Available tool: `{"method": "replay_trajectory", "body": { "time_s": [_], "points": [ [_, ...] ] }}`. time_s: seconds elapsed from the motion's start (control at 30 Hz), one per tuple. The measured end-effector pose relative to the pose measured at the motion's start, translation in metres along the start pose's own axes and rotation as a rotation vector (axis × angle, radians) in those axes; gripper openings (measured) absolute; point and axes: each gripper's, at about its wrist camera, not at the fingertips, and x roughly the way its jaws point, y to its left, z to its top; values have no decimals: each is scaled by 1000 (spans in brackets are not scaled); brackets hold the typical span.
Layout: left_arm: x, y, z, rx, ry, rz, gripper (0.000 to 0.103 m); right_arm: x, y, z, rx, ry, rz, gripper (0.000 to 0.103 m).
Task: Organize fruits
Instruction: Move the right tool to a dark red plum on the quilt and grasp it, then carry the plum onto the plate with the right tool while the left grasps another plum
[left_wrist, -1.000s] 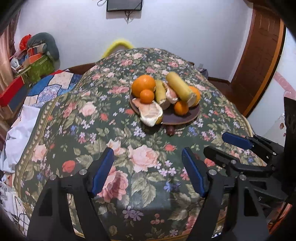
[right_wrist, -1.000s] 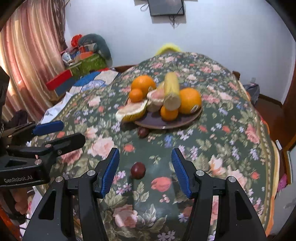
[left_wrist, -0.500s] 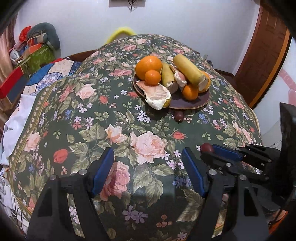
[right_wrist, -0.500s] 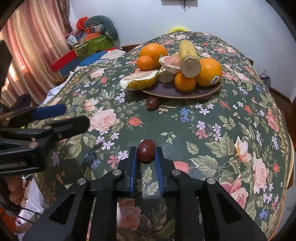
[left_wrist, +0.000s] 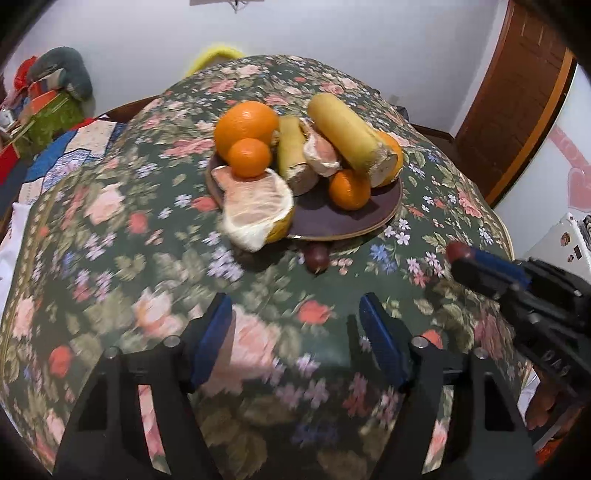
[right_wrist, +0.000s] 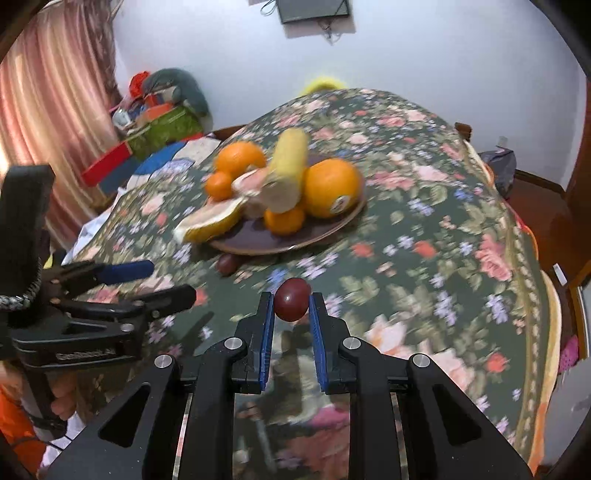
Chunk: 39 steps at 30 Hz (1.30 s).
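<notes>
The right gripper (right_wrist: 291, 308) has its jaws clamped on a small dark-red fruit (right_wrist: 291, 299) — round, plum-like, pinched at the very tips of the blue pads and held clear of the floral cloth (right_wrist: 424, 229) that covers the tabletop. In the left wrist view the same fruit shows as a red knob at the tip of the right gripper, off to the right side.

The left gripper (left_wrist: 295, 332) holds nothing: its jaws stand apart over the cloth and have just been closing a little, with only roses and leaves between the blue pads.

Beyond both grippers sits a brown plate (left_wrist: 332, 221) piled with fruit — a large orange (left_wrist: 245, 123), a small mandarin (left_wrist: 249, 157) in front of it, a second mandarin (left_wrist: 349, 188), a peeled pomelo wedge (left_wrist: 255, 212) hanging over the near rim, and a long yellow piece (left_wrist: 347, 138) lying across the heap. Another large orange (right_wrist: 330, 186) bears a sticker.

A second dark-red fruit (left_wrist: 316, 256) lies on the cloth just beside the plate's near rim.
</notes>
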Motion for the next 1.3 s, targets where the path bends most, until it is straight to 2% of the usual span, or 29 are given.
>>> {"method": "replay_trajectory", "body": {
  "time_s": [0.17, 0.37, 0.63, 1.0, 1.3],
  "points": [
    [23, -10, 12, 34, 20, 8, 64, 1, -16, 4, 25, -9, -5, 17],
    [38, -14, 22, 57, 28, 19, 51, 5, -20, 6, 26, -13, 7, 17],
    [41, -14, 23, 63, 26, -10, 18, 8, -15, 7, 25, -15, 32, 17],
    [22, -8, 12, 49, 20, -28, 16, 5, -9, 11, 13, -26, 32, 17],
    [-12, -7, 33, 45, -74, -64, 16, 18, -10, 30, 2, -40, 16, 17]
  ]
}}
